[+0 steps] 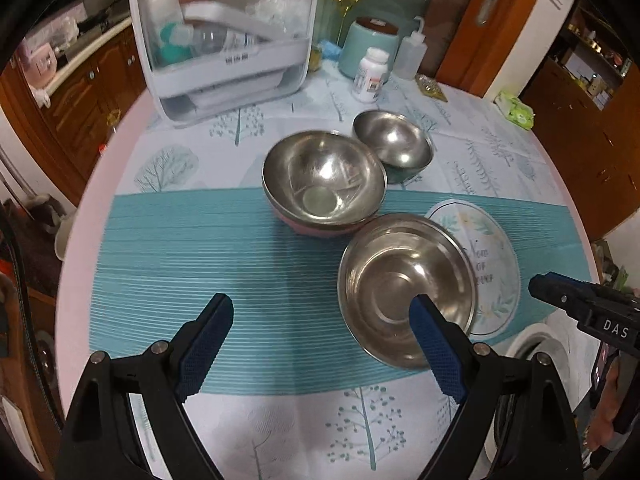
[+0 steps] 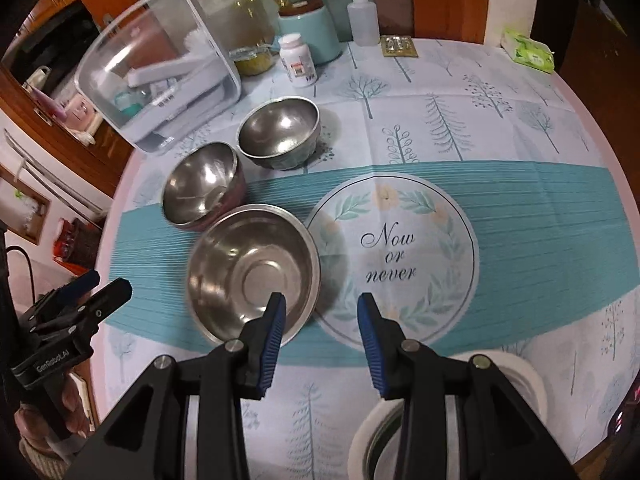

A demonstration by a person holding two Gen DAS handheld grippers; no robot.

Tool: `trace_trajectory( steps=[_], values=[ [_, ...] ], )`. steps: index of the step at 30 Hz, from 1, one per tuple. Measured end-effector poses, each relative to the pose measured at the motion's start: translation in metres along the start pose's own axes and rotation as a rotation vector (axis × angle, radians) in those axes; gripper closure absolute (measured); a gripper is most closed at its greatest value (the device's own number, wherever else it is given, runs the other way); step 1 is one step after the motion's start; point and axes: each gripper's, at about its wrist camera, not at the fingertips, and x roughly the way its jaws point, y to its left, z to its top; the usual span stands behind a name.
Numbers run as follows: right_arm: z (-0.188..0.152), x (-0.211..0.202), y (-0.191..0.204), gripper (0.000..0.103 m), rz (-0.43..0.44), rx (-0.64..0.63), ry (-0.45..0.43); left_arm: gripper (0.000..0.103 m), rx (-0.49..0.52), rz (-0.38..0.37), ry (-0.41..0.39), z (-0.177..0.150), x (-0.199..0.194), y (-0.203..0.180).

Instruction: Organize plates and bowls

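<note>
Three steel bowls clustered left of centre on the round bench (image 2: 520, 92), on a tree-print cloth; wide shallow bowl (image 2: 254, 270) nearest, its rim overlapping the printed "Now or never" medallion (image 2: 394, 256); pink-sided bowl (image 2: 202, 186) just behind it, looks nested with a steel one inside; small dark-sided bowl (image 2: 280, 134) farthest, close beside the pink one; whether the rims touch, cannot tell.

Left tongs (image 1: 322, 340) spread wide, nothing between them, hanging above the striped band with one finger over the shallow bowl's hollow; right tongs (image 2: 322, 332) part open, empty, straddling that bowl's near rim from above, not yet pressing.

Risks, as judged:
- polished thin rim, steep approach; pads could slip off and the bowl skate across the cloth;
- a pinch on one edge would tip the bowl; it may clang into the pink-sided bowl close behind;
- both tongs converge on one bowl; collision likely if neither yields;
- cloth may drag and ruck, shifting the pill bottle (image 2: 298, 60) and clear dish-rack box (image 2: 160, 68) beyond.
</note>
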Motion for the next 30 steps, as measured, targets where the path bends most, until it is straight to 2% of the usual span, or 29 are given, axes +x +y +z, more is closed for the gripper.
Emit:
trace_trajectory(
  steps=[10,20,26,28,29,30],
  values=[
    [0.014,0.061,-0.003,0.065,0.007,0.011,0.101,0.014,-0.029,-0.017,0.133,0.002,0.062,-0.006],
    [0.006,0.09,0.002,0.066,0.003,0.005,0.144,0.014,-0.033,-0.015,0.149,0.002,0.087,-0.008],
    [0.004,0.094,0.0,0.079,0.01,0.008,0.151,0.019,-0.039,-0.041,0.145,-0.001,0.094,-0.011],
    [0.003,0.093,-0.001,0.083,0.021,0.01,0.146,0.028,-0.035,-0.042,0.142,-0.002,0.095,-0.014],
    [0.002,0.093,0.0,0.088,0.027,0.008,0.146,0.033,-0.034,-0.046,0.143,-0.003,0.095,-0.014],
    [0.001,0.092,0.002,0.092,0.031,0.003,0.146,0.048,-0.033,-0.057,0.148,-0.003,0.096,-0.015]
  ],
)
